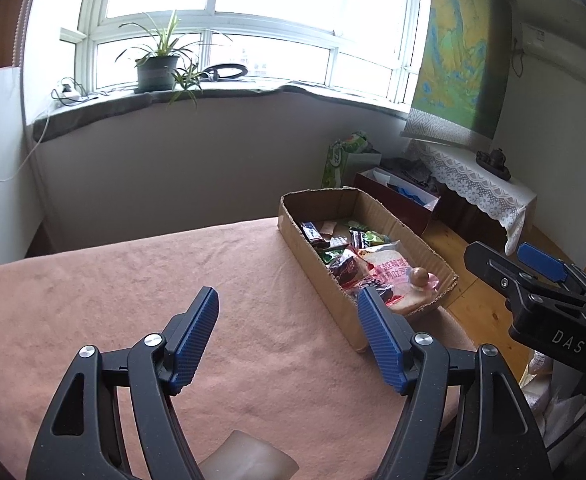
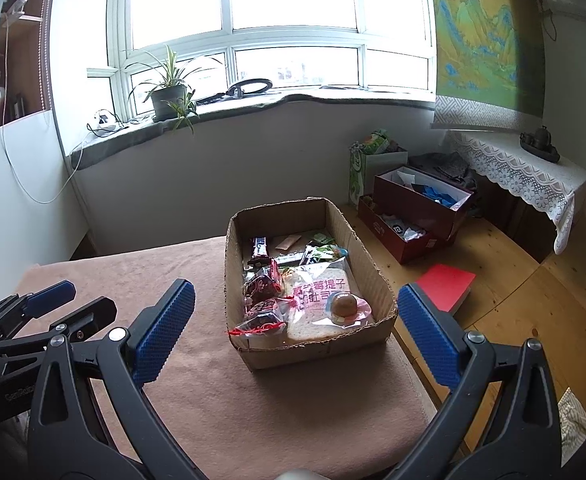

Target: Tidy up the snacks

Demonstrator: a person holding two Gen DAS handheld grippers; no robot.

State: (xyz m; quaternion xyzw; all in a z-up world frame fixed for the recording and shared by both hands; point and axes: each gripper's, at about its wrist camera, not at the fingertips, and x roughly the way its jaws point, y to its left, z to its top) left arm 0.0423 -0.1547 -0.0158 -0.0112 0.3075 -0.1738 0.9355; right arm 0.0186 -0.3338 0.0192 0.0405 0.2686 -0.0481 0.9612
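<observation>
A shallow cardboard box (image 2: 241, 280) stands on the pink cloth-covered table (image 2: 197, 280), near its right edge. It holds several snacks: a bagged toast loaf (image 2: 321, 292), dark red wrapped cakes (image 2: 263, 286), a small round pudding cup (image 2: 343, 306), a chocolate bar (image 2: 259, 246) and green packets (image 2: 323, 254). The box also shows in the left wrist view (image 1: 313, 272). My left gripper (image 1: 287, 308) is open and empty above the table, left of the box. My right gripper (image 2: 295, 302) is open and empty, in front of the box's near end.
Dark red open boxes (image 2: 417, 208) and a red book (image 2: 447, 286) lie on the wooden floor right of the table. A lace-covered cabinet (image 2: 533, 176) stands at the right wall. A potted plant (image 2: 169, 96) sits on the windowsill. A pale object (image 1: 249, 460) lies at the table's near edge.
</observation>
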